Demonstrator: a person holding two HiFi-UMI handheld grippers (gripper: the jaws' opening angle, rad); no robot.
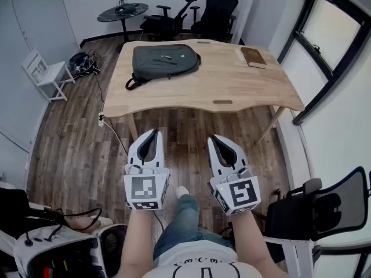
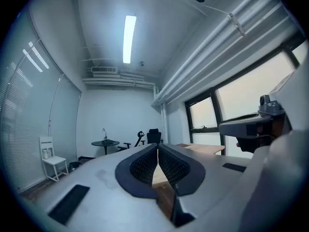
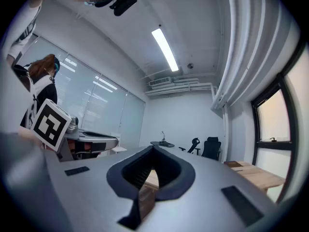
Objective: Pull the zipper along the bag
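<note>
While left claw (image 1: pixel 155 131) and right claw (image 1: pixel 212 138) sit shut, empty, grey backpack (image 1: pixel 165 61) lies flat on wooden counter (image 1: pixel 232 81).
Underfoot, plank floor (image 1: pixel 75 143); office chairs (image 1: pixel 215 11) beyond counter.

Cannot make out the zipper on the bag (image 1: pixel 166 61) in the head view, too small there, nor tell what the thin bits (image 1: pixel 165 58) lying on top of it are, nor what the flat brown thing (image 1: pixel 253 57) at the far right corner of the table (image 1: pixel 232 86) is. Cannot find the bag in either gripper view, only slivers of that table. Cannot see the whole black chair (image 1: pixel 327 210), cut by the right edge, nor the forearms (image 1: pixel 136 245) past the bottom edge.
</note>
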